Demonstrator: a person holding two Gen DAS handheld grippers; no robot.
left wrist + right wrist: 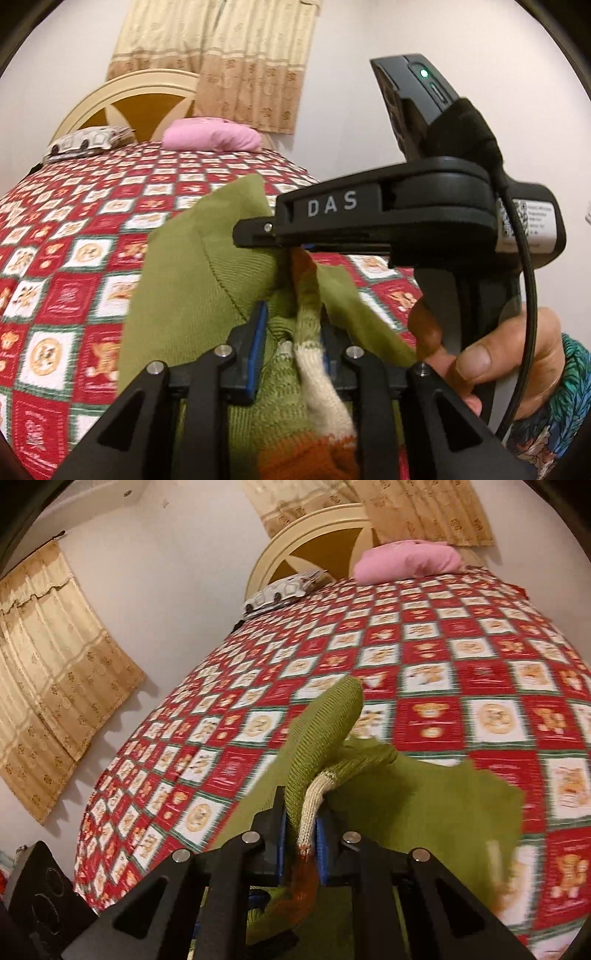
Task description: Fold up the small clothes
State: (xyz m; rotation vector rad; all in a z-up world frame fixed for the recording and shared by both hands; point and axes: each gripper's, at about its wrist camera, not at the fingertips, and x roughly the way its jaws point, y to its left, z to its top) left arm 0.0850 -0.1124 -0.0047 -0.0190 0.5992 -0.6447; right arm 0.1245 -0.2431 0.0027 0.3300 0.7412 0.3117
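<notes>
Nearest the left wrist camera, the left gripper is clamped on a bunched fold of the green knit garment, at its cream and orange striped band. Just beyond and to the right, the right gripper pinches the same garment from the side; a hand holds its handle. In the right wrist view, the right gripper is closed on the striped band. The garment hangs above the checked bedspread. At the far end lie 2 pillows: pink pillow, patterned pillow.
</notes>
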